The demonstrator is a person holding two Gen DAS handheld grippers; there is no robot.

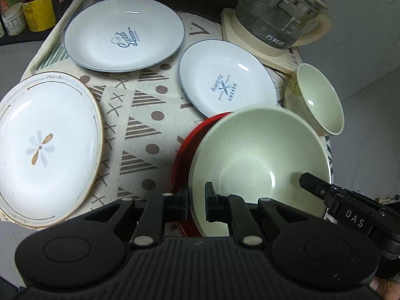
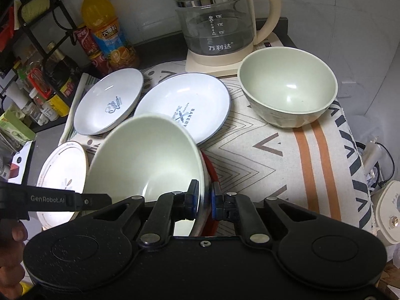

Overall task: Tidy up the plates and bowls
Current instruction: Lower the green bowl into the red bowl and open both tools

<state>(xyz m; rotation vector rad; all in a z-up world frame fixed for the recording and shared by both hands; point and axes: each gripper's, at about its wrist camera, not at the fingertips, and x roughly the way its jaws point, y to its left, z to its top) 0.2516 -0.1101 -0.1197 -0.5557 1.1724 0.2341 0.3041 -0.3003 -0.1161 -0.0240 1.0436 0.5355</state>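
A pale green bowl (image 1: 260, 160) (image 2: 147, 160) is held tilted over a red plate (image 1: 182, 157) (image 2: 211, 172). My left gripper (image 1: 196, 202) is shut on its near rim. My right gripper (image 2: 203, 200) is shut on the opposite rim; its finger shows in the left wrist view (image 1: 315, 182). A second green bowl (image 2: 287, 90) (image 1: 320, 97) sits at the right. Two blue-white plates, "Sweet" (image 1: 125, 32) (image 2: 107, 102) and "Bakery" (image 1: 225, 75) (image 2: 185, 100), lie behind. A white flower plate (image 1: 47, 135) (image 2: 62, 172) lies at the left.
A glass kettle (image 2: 217, 27) (image 1: 280, 12) on its cream base stands at the back. Bottles and cans (image 2: 105, 35) and a black rack (image 2: 37, 50) stand at the back left. The patterned cloth (image 2: 275, 155) covers the table, whose edge drops off at the right.
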